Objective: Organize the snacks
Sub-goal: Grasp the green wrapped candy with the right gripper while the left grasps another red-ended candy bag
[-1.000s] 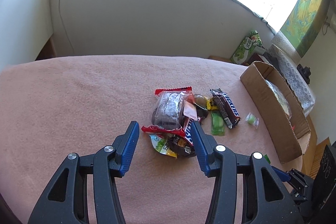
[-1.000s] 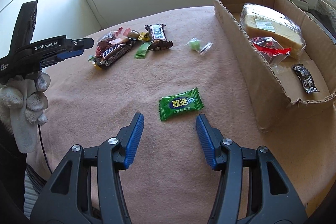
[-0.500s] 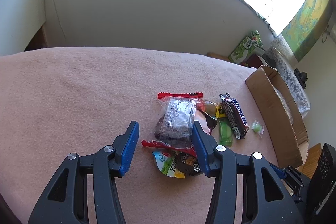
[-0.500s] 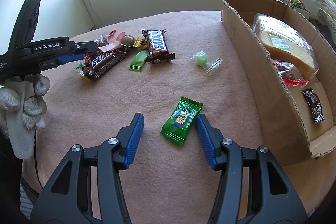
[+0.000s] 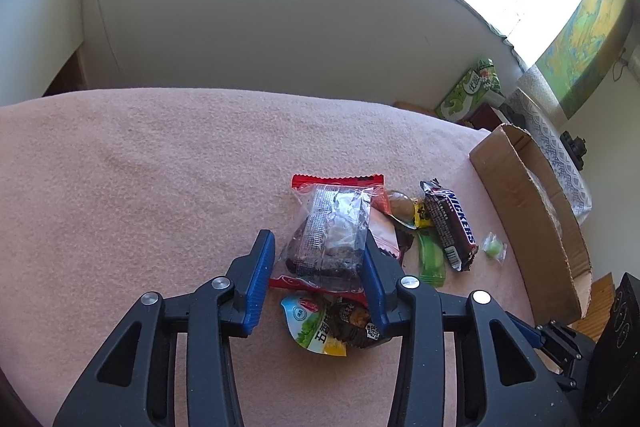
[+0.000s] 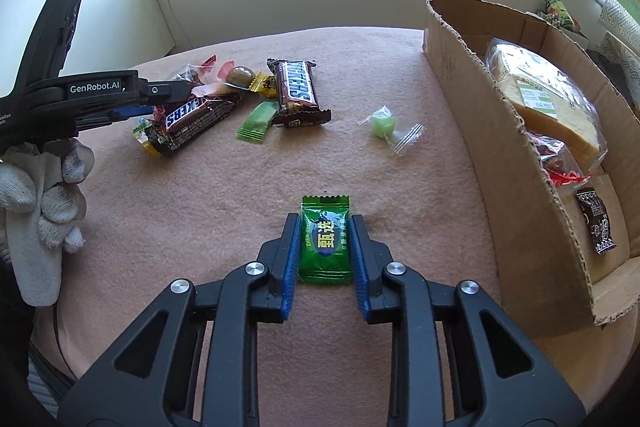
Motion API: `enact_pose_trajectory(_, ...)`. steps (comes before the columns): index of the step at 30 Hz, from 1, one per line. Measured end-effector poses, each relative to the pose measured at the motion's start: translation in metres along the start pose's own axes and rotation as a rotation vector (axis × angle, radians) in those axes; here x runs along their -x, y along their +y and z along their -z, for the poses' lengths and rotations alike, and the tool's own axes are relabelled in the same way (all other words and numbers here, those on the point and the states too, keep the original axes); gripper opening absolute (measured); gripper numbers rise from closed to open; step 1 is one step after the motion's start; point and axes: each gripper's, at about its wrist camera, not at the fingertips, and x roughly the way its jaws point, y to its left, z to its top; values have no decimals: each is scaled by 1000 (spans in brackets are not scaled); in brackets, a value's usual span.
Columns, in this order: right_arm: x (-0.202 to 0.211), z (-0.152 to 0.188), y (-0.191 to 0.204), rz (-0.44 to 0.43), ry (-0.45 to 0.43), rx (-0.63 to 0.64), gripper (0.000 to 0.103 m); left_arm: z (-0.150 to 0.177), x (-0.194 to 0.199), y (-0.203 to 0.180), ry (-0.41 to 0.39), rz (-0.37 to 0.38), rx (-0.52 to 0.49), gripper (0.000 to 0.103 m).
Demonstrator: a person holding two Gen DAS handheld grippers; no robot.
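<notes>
Green candy packet [image 6: 325, 242]: light, crinkly foil, likely slippery; best pinched across flat middle, not crimped ends. Glossy green, white characters, lying flat on pink worktop [image 6: 224, 195] near cardboard box [image 6: 516, 163]. Right gripper [image 6: 325, 247] jaws narrowed onto packet's two long sides, pinching it. Left gripper [image 5: 318, 259] jaws wide apart, straddling clear red-edged cake pack [image 5: 332, 227] in snack pile, holding nothing.

green candy packet [image 6: 326, 242] flat on the pink bench cover, clear red-edged cake pack [image 5: 330, 233] topping a heap of wrappers, two snickers bars [image 6: 298, 91], loose green sweet [image 6: 383, 126], cardboard box [image 6: 516, 163] holding bagged cake
</notes>
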Motion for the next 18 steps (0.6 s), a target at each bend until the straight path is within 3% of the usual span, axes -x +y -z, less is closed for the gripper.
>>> enact_pose_trajectory(18, 7, 3, -4, -67, -31, -28, 24, 8, 42, -2, -94, -28, -4, 36)
